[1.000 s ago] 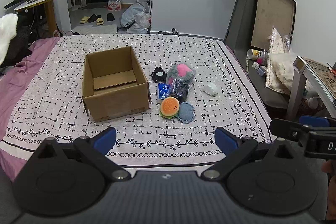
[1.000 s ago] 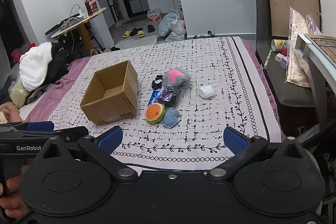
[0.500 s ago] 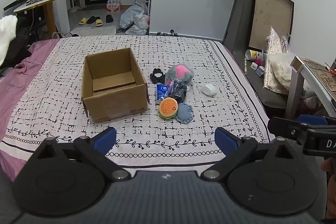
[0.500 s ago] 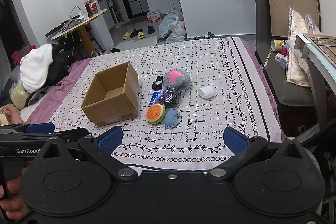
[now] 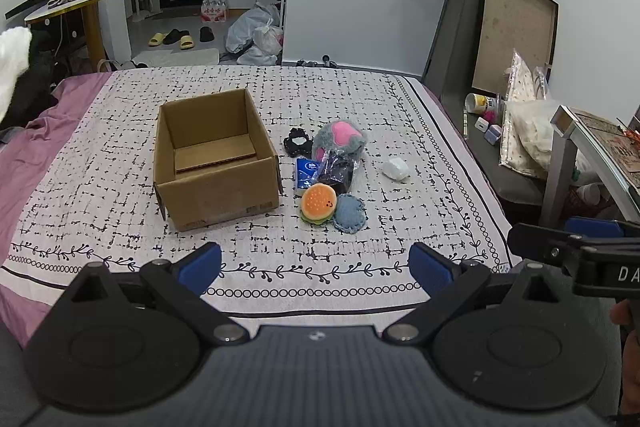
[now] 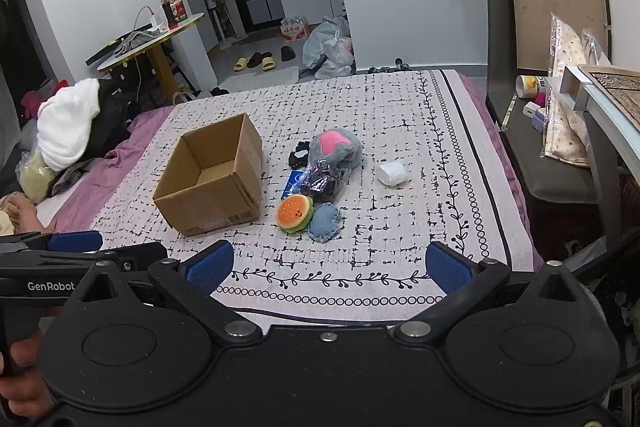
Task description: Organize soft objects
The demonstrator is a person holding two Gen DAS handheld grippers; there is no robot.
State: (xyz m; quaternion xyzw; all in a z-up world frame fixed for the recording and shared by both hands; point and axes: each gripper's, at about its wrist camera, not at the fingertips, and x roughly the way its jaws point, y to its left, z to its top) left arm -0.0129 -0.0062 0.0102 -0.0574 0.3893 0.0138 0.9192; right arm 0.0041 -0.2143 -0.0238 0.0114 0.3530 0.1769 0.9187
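Ahead of your left gripper and right gripper, both spread wide, the near strip of bedspread is bare, so you can pass straight in. The box stands left of centre, its top open. Just right of it the toys crowd together, touching one another: burger, blue pad, grey plush. Only a narrow gap separates box and toys. The white roll lies apart with clear cloth around it.
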